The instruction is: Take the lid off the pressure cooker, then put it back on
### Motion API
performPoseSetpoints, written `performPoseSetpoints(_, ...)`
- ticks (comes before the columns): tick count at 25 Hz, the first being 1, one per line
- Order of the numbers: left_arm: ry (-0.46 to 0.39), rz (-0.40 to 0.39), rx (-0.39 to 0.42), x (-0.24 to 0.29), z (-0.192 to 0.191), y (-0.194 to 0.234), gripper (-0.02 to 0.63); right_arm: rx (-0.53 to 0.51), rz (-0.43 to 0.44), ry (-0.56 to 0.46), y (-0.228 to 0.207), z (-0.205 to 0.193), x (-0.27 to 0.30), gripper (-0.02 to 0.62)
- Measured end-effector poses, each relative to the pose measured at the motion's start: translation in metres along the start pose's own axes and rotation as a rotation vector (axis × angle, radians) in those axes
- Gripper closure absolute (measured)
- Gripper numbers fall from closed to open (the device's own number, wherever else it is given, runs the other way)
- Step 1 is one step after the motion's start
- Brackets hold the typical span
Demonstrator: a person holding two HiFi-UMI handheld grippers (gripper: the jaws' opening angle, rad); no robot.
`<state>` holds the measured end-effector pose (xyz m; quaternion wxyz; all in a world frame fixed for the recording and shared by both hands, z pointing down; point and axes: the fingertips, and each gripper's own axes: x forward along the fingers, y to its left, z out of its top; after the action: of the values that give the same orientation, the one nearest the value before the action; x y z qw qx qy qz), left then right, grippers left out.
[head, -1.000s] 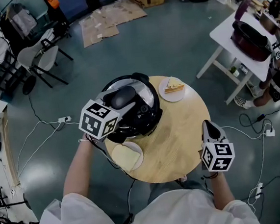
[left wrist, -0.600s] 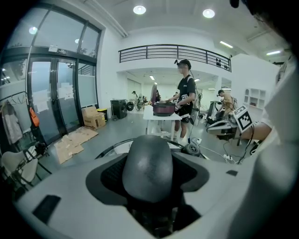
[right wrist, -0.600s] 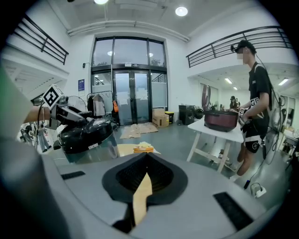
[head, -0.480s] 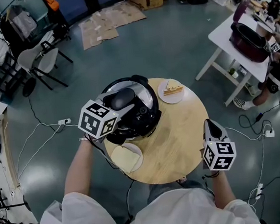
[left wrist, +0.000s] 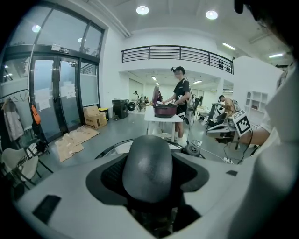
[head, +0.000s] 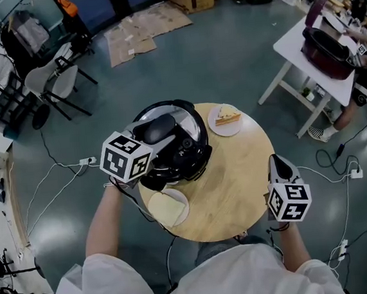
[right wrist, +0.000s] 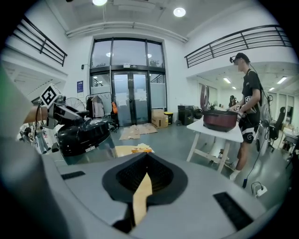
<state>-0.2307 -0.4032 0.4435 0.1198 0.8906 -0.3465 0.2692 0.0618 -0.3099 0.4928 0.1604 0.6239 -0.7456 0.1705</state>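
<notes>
The black pressure cooker (head: 183, 155) stands on the left side of a round wooden table (head: 238, 183). Its lid (head: 188, 126) sits on top of it, with a dark rounded handle (head: 159, 127). My left gripper (head: 149, 142) is shut on that handle; in the left gripper view the handle (left wrist: 147, 163) fills the space between the jaws. My right gripper (head: 277, 164) hangs at the table's right edge, apart from the cooker, jaws shut with nothing in them. In the right gripper view the cooker (right wrist: 83, 134) shows at the left, past the gripper (right wrist: 140, 196).
A small plate with a sandwich slice (head: 226, 116) lies behind and to the right of the cooker. Another plate with a flat pale piece (head: 168, 206) lies in front of it. A white table with a dark red pot (head: 324, 49) stands at the far right; cables cross the floor.
</notes>
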Motion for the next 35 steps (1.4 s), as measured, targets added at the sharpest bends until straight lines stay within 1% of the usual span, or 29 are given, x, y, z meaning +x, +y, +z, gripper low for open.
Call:
performPoseSetpoints(9,-0.031,0.062,-0.064,-0.010,0.015,-0.001,0.331,0.001,0.042,-0.015,-0.005,0.007,0.011,0.594)
performPoseSetpoints(12,-0.039,0.101,-0.071,-0.020,0.020,-0.004,0.331,0.004,0.061,-0.023,-0.002,0.010,0.010,0.594)
performPoseSetpoints(17,-0.067,0.168,-0.099,-0.024,0.035,-0.016,0.331,0.002,0.099,-0.042,-0.014,0.016,0.011,0.594)
performPoseSetpoints(21,-0.089,0.210,-0.125,-0.038,0.045,-0.027,0.331,0.002,0.121,-0.068,-0.016,0.027,0.003,0.594)
performPoseSetpoints(24,-0.102,0.257,-0.141,-0.049,0.049,-0.034,0.331,-0.003,0.136,-0.091,-0.017,0.035,-0.006,0.594)
performPoseSetpoints(27,-0.117,0.286,-0.155,-0.053,0.057,-0.048,0.331,-0.007,0.146,-0.111,-0.028,0.040,-0.015,0.594)
performPoseSetpoints(31,-0.119,0.304,-0.165,-0.053,0.069,-0.078,0.331,-0.003,0.158,-0.127,-0.048,0.042,-0.027,0.594)
performPoseSetpoints(35,-0.133,0.298,-0.175,-0.044,0.078,-0.113,0.331,0.003,0.170,-0.132,-0.069,0.038,-0.037,0.594)
